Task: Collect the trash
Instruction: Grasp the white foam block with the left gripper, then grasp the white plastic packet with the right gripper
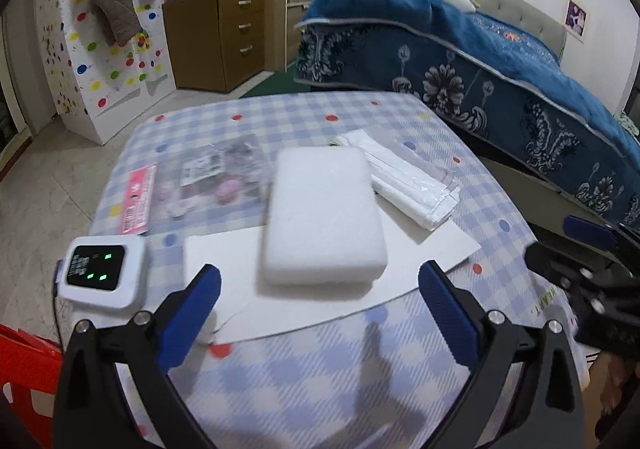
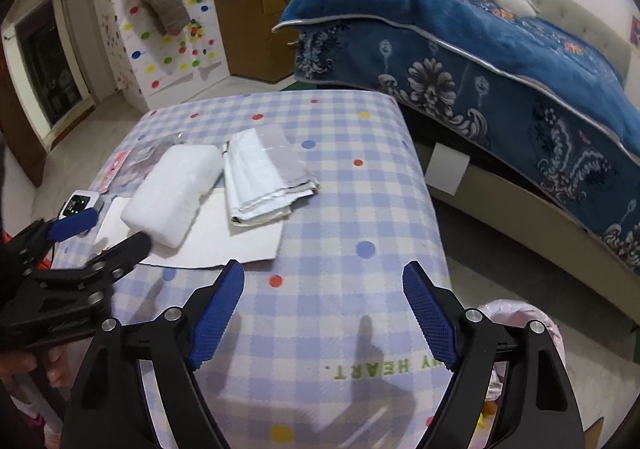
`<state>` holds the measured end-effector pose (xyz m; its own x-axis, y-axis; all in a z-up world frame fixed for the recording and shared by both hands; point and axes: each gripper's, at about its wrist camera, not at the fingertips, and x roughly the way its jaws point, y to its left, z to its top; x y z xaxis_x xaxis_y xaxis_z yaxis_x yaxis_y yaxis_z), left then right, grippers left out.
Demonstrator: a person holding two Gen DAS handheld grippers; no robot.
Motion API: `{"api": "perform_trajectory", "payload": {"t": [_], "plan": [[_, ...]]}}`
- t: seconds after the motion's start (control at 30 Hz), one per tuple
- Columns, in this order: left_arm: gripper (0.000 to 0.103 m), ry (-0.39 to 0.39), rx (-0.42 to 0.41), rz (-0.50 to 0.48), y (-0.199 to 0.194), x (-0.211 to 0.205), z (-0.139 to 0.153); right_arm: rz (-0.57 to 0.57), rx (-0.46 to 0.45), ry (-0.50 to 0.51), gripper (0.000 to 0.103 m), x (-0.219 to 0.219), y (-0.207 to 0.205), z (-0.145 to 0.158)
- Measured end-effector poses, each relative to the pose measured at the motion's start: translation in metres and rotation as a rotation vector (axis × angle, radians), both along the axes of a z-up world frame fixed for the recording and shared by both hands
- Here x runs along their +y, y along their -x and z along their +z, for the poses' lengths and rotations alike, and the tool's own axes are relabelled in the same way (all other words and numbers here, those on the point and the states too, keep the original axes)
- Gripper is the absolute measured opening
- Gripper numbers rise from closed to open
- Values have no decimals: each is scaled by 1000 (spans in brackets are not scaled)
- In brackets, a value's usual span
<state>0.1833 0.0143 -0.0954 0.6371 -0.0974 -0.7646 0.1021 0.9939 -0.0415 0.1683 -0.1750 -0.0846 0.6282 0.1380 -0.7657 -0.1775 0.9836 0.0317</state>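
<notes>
**Both jaws wide over counter trash**

White foam block [image 1: 324, 215] lies flat mid-counter on a white card sheet [image 1: 328, 273], long axis running away from the left wrist camera. Folded white plastic packet [image 1: 404, 177] touches its right side, angled far-left to near-right. Clear printed wrapper [image 1: 216, 181] lies left of it. Left gripper [image 1: 320, 297] has jaws wide, empty, just short of the block. Right gripper [image 2: 324, 305] has jaws wide, empty, over the bare checked counter [image 2: 340, 209].

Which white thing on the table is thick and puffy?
The white foam block, lying on the flat white sheet. The folded white bags beside it are thin.
</notes>
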Motion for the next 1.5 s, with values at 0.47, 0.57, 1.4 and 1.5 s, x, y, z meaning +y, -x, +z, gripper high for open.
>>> {"api": "perform_trajectory", "payload": {"t": [0.47,0.57,1.4,1.5], "plan": [[64,15,-5,-12,4,2,-3,-8,18,-25,81,-13,10,-6],[64,42,-37,-15,23,12,10,9,15,-24,81,-7,9,-6],[65,78,-69,93,36,74,20,212,78,66,64,65,-95,-40],[65,80,-63,92,36,75,19,220,64,55,50,64,-90,-38]]}}
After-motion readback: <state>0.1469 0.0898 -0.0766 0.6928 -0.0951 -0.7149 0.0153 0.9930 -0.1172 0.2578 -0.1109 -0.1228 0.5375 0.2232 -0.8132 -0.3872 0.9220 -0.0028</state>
